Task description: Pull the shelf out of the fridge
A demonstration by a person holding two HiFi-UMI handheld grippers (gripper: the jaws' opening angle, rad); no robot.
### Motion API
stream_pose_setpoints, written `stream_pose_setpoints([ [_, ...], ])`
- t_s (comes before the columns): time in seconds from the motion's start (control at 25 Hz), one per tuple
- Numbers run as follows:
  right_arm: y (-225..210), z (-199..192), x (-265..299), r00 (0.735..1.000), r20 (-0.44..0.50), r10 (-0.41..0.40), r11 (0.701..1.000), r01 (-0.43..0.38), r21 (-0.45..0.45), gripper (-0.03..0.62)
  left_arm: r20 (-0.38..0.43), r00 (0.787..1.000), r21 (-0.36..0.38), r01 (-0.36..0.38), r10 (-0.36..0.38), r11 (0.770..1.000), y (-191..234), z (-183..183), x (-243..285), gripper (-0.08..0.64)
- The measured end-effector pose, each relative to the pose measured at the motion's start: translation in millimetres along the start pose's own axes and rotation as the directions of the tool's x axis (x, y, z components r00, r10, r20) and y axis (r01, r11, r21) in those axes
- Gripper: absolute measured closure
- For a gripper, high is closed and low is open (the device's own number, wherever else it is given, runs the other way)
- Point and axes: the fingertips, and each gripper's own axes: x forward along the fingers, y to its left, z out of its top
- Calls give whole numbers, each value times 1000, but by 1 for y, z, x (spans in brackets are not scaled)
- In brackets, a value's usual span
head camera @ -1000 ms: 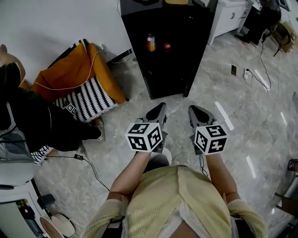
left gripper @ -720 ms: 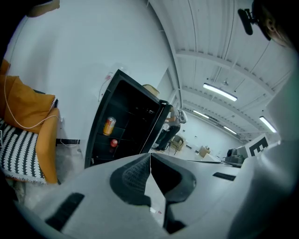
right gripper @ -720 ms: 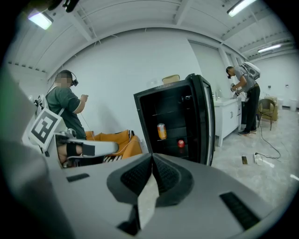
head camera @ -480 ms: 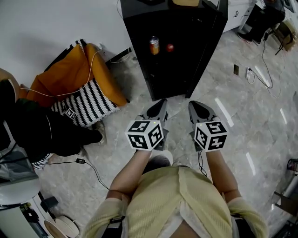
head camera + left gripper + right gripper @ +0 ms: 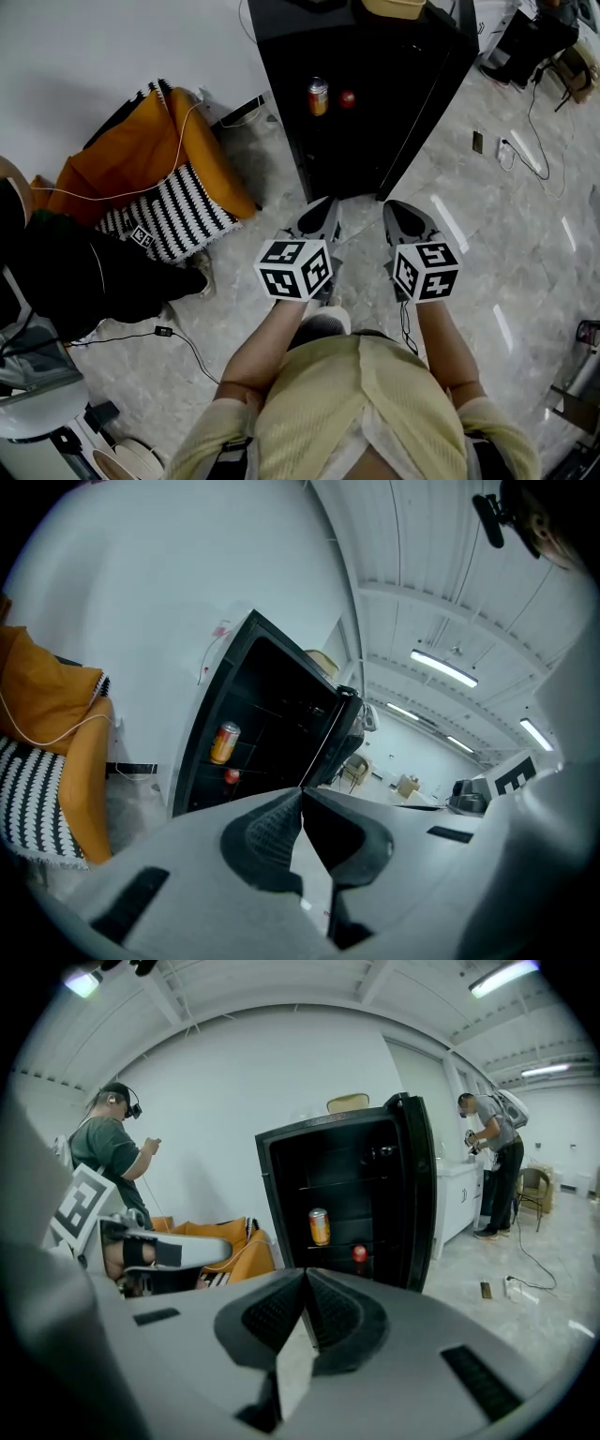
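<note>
Closest to me are my ribbed yellow top (image 5: pixel 375 412) and bare forearms. At their ends sit the two marker cubes, black squares on white. Ahead of them, my left gripper (image 5: pixel 323 208) and right gripper (image 5: pixel 396 210) narrow to grey wedge points. Both pairs of jaws are pressed together, their dark, finely ridged pads meeting edge to edge with nothing between them. Both point at the fridge and touch nothing.

Under them is the floor (image 5: pixel 469 281), glossy pale stone with grey veining and streaks of reflected light. A strip of it lies between my jaws and the fridge (image 5: pixel 366 141), a tall, boxy, matte black cabinet. Its door (image 5: pixel 431 103) hangs open on my right.

Inside, a thin shelf (image 5: pixel 342 1243) spans the dark interior and carries an upright orange can (image 5: pixel 318 97). A small red round thing (image 5: pixel 348 98) sits just beside the can and a little lower; I cannot tell whether it is on the same shelf.

To my left, an orange cushion (image 5: pixel 159 159) with black-and-white striped fabric slumps against the white wall, a thin pale cord draped over it. Nearer on that side there is a person in dark clothes (image 5: pixel 84 272). Far off to the right, another person (image 5: pixel 492 1157) stands at a white cabinet.
</note>
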Motion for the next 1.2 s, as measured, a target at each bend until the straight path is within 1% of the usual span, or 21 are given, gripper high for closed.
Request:
stream_pose_setpoints([
  [0.16,2,8,17,1000,5,-17,1000,17,5,562,3,1000,-3,6,-6,1000,14,8,7,537],
  [0.28,-1,16,26,999,21,-38,999,37,10,561,21,1000,-6,7,-6,1000,22,16,14,537],
  [0.68,-16,33,48,997,63,-51,998,50,25,561,54,998,-7,21,-21,1000,22,30,39,537],
  [0.92,-25,49,67,996,81,-24,1000,23,14,561,115,993,-41,-20,24,999,31,47,55,537],
  [1.2,-50,68,94,996,90,9,1000,-10,18,561,163,983,-114,-69,87,991,40,59,83,537],
])
